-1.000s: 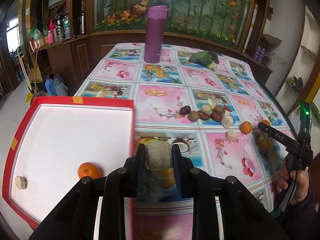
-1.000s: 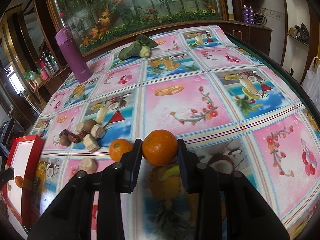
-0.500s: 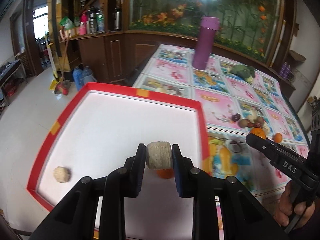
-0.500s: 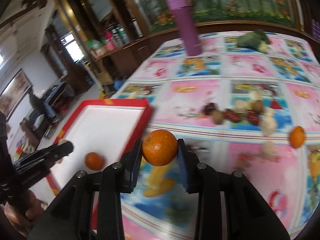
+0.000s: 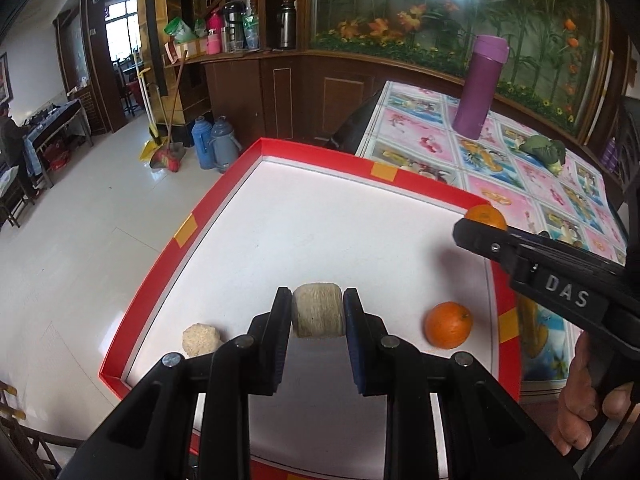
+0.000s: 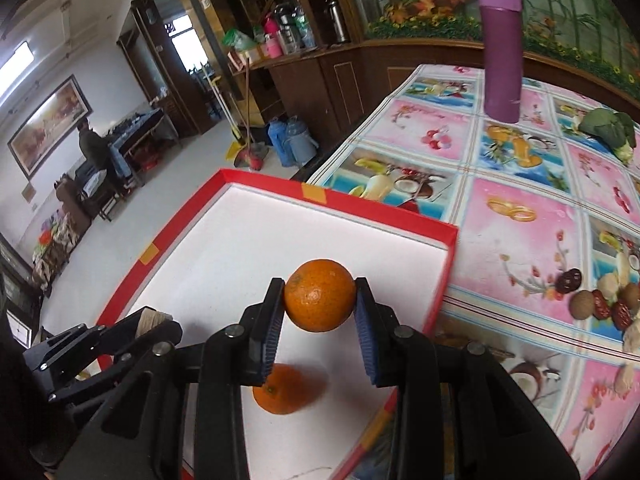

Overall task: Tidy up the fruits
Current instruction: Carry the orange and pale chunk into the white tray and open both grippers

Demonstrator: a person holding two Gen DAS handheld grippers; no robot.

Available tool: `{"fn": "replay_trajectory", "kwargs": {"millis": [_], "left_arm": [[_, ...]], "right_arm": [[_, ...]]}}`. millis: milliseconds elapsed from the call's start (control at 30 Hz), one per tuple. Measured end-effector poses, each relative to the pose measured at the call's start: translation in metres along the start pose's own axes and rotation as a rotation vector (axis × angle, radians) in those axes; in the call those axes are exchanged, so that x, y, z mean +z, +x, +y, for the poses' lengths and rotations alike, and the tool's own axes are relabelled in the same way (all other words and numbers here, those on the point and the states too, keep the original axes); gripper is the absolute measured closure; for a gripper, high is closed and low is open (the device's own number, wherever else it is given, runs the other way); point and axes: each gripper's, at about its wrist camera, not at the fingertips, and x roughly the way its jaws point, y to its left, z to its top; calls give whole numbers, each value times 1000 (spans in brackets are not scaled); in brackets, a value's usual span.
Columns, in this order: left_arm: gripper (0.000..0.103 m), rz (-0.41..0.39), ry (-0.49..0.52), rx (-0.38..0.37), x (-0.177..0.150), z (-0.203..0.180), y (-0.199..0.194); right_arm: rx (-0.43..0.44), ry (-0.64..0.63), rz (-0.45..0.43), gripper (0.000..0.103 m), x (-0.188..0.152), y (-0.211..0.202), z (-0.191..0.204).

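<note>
Orange round fruit [image 6: 319,295] is clamped between the blue pads of the right gripper [image 6: 319,308], held in the air above the white floor of the shallow red-rimmed rectangular tray [image 6: 256,188]; left wrist view shows the same fruit [image 5: 485,216] peeking over the right gripper's black finger [image 5: 500,244] near the tray's far right corner. Left gripper [image 5: 317,314] is closed on a pale tan cylindrical chunk with a rough fibrous surface [image 5: 318,310], also over the tray [image 5: 216,204], toward its near side. Resting on the tray floor: a second orange fruit [image 5: 448,325] on the near right, directly under the held one in the right wrist view [image 6: 280,394], and a small beige lumpy round piece [image 5: 201,339] on the near left, just beside the left gripper's finger. Tray overhangs the edge of the table with its pink-and-blue fruit-print plastic cloth [image 6: 520,208]. Further along the cloth sits a loose cluster of dark red, brown and cream pieces [image 6: 600,300], well apart from the tray. Tall purple flask [image 6: 502,46] stands upright at the far end, green leafy vegetable [image 6: 610,128] lies near it. A hand [image 5: 588,408] grips the right gripper's handle at lower right.
</note>
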Motion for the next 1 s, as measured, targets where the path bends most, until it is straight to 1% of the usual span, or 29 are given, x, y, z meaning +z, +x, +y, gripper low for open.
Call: {"fn": "replay_trajectory", "kwargs": {"millis": [133, 267, 500, 567, 600, 633, 667, 700, 733, 867, 1000], "left_arm": [[78, 16, -4, 5, -2, 5, 5], [78, 21, -6, 15, -2, 8, 6], [77, 62, -14, 53, -8, 13, 15], [77, 71, -19, 62, -9, 14, 16], [75, 73, -20, 67, -9, 14, 15], [66, 72, -19, 77, -9, 14, 14], [61, 67, -19, 85, -8, 14, 13], [54, 58, -17, 94, -8, 14, 10], [51, 49, -16, 101, -8, 13, 8], [51, 38, -7, 109, -6, 7, 1], [51, 33, 18, 102, -6, -7, -2]], "right_arm": [[-1, -12, 50, 66, 2, 16, 3], [-13, -11, 78, 66, 4, 25, 3], [-26, 19, 146, 66, 0, 40, -4], [-26, 14, 146, 64, 0, 38, -3], [-23, 12, 145, 59, 1, 36, -3], [-14, 14, 133, 53, 2, 33, -4], [-5, 20, 118, 51, 3, 29, -6], [8, 29, 95, 50, 3, 22, -9], [18, 37, 71, 50, 4, 16, -12], [29, 75, -1, 50, 6, -11, -33], [-4, 117, -68, 50, 1, -40, -64]]}}
